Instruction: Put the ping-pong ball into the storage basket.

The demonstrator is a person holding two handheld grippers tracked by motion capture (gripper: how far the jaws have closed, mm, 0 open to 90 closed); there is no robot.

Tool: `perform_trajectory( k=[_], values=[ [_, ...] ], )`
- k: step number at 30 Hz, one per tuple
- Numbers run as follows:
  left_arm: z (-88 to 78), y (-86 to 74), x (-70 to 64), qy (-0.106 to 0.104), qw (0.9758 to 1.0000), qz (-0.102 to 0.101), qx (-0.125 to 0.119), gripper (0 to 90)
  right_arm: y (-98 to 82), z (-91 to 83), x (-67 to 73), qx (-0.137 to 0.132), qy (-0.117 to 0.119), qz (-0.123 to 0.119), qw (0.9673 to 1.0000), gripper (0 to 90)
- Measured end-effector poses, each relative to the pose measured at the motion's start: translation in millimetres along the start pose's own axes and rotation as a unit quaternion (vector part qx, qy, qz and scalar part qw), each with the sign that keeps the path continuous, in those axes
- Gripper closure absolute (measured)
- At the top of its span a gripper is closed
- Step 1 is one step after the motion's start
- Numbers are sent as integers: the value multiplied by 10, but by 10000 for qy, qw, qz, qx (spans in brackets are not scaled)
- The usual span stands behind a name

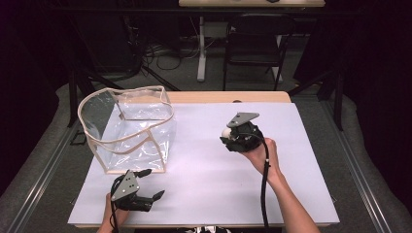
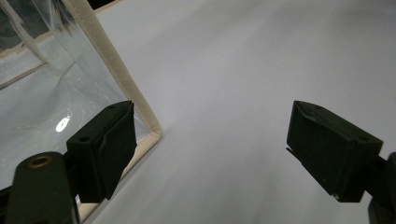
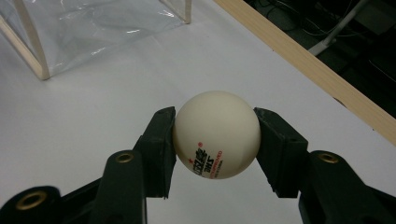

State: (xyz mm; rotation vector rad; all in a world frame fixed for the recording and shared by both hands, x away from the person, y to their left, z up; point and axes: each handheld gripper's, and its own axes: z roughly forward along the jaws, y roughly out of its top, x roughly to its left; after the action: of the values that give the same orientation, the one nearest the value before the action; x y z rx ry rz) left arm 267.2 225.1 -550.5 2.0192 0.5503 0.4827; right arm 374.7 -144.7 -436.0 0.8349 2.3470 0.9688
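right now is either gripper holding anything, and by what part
The right gripper holds a white ball, pinched across its middle between the two pads. The left gripper is open and holds nothing.

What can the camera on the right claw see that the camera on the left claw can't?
Right gripper view: a white ball with red and black print, pinched in the right claw, plus the table's wooden edge. Left gripper view: the left claw wide open with nothing in it. Both: the clear plastic bag with its cream trim, standing on the white tabletop.
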Motion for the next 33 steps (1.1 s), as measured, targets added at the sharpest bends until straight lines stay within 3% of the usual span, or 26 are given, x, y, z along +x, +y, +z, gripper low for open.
perform_trajectory(
  k=[33],
  values=[
    [-5, -1, 2, 23, 10000, -10, -15, 162, 195, -107, -67, -2, -153, -133, 9998, 511]
  ],
)
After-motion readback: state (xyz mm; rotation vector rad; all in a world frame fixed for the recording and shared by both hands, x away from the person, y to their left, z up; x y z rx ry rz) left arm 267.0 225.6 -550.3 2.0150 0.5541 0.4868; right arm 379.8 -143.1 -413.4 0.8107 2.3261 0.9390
